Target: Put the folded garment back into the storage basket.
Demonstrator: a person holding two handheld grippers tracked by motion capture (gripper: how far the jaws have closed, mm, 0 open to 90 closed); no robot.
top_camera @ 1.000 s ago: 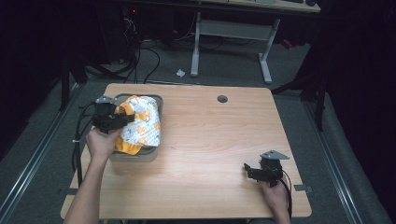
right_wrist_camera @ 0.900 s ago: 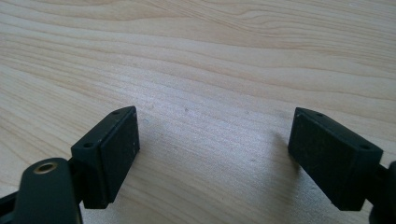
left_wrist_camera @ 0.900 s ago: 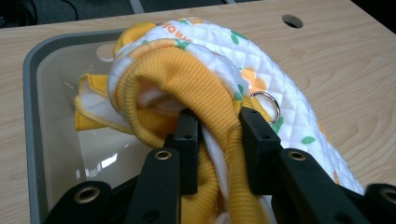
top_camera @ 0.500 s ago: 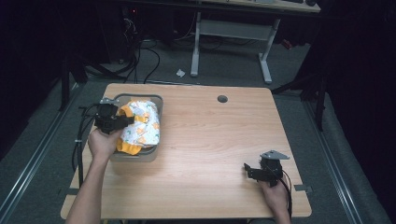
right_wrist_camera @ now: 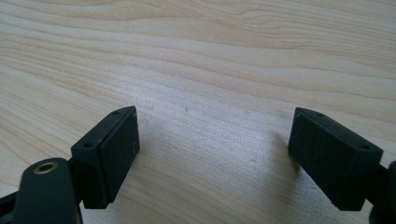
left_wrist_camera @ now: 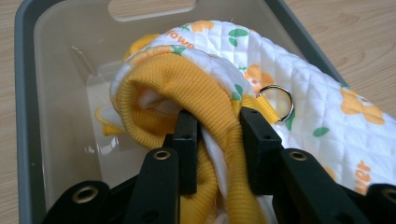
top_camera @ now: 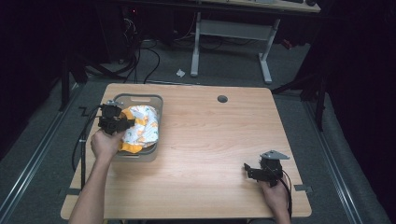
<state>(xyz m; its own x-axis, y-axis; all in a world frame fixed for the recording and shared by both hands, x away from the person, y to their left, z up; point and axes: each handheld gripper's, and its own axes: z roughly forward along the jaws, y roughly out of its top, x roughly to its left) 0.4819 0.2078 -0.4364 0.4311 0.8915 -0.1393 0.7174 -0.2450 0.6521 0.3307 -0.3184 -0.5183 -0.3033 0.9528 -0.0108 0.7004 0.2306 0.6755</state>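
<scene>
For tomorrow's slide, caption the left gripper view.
Left gripper pinching the yellow ribbed cuff of a quilted garment in a grey bin.

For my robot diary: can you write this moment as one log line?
left gripper: shut on quilted garment | garment: in grey bin | right gripper: open, above table

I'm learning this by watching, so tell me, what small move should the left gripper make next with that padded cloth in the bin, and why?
Probably lift straight up. The left gripper is shut on the yellow ribbed edge of the quilted cloth, which lies in the grey bin; the right gripper waits open over bare table.
</scene>
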